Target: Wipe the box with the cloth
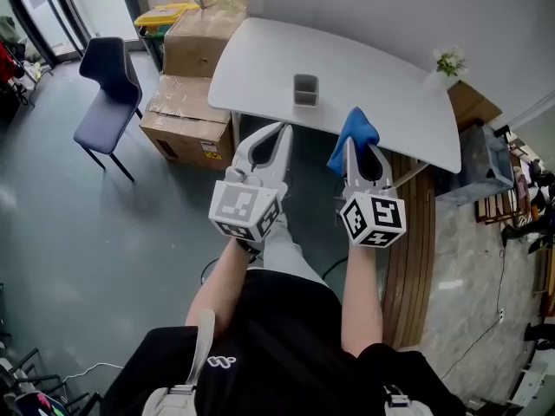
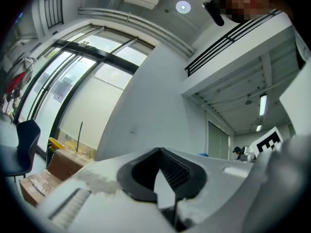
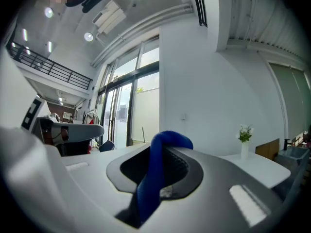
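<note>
A small grey open-topped box (image 1: 305,89) stands on the white table (image 1: 381,85), near its middle. Both grippers are held up in front of the table's near edge, short of the box. My right gripper (image 1: 357,150) is shut on a blue cloth (image 1: 354,133), which bunches over its tip. In the right gripper view the blue cloth (image 3: 156,169) runs up between the jaws and curls over the top. My left gripper (image 1: 277,133) is shut with nothing in it. Its jaws meet at the tip in the left gripper view (image 2: 160,152).
A white vase with flowers (image 1: 447,66) stands at the table's far right corner. Cardboard boxes (image 1: 186,120) are stacked on the floor left of the table, with a dark blue chair (image 1: 108,94) beyond them. A wooden bench (image 1: 414,250) runs along the right.
</note>
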Available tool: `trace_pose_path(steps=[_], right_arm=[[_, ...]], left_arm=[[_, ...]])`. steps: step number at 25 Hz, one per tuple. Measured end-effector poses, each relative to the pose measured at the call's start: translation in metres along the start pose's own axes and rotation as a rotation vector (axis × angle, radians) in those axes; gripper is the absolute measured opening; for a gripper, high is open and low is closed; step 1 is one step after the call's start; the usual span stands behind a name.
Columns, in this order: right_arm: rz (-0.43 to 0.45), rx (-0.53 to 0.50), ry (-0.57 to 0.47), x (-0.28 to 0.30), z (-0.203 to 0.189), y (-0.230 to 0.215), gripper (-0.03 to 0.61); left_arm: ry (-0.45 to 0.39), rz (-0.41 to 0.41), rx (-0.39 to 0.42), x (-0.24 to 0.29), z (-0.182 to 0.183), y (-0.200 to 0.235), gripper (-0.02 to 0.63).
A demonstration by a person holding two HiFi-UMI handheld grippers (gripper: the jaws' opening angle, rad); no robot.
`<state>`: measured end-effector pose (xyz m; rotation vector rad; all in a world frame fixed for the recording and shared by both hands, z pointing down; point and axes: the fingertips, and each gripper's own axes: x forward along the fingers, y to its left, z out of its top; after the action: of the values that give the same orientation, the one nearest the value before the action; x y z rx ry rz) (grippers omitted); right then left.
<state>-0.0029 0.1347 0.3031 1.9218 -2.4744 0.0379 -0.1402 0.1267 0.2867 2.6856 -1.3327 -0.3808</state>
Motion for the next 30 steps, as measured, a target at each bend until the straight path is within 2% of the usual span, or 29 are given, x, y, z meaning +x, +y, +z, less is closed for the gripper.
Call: trace_pose_path(steps=[4,9,14,19,23,26,30], right_arm=[[0.018,0.034,-0.007,0.045,-0.006,-0.021,0.055],[0.005,0.11,0.007,0.096,-0.019,-0.061,0.055],[-0.026,0.167,0.048,0.151,-0.048,-0.115,0.055],[-0.014,0.196,0.016,0.2,-0.037,-0.162,0.057],[0.03,0.186,0.013,0.227,-0.039,-0.167,0.056],[0.06,0.177,0.043,0.234,-0.05,-0.168,0.057],[0.054,0.18,0.081,0.244,-0.063,-0.178,0.057]], left_arm=[[0.04,0.017,0.014,0.036,-0.012,0.025,0.0],[0.16,0.016,0.048,0.087,-0.043,0.05,0.0],[0.292,0.034,0.133,0.144,-0.085,0.078,0.0],[0.36,0.033,0.208,0.205,-0.096,0.091,0.0],[0.418,-0.004,0.277,0.23,-0.115,0.098,0.001],[0.497,-0.013,0.333,0.233,-0.142,0.107,0.002],[0.604,-0.064,0.423,0.241,-0.175,0.112,0.003]])
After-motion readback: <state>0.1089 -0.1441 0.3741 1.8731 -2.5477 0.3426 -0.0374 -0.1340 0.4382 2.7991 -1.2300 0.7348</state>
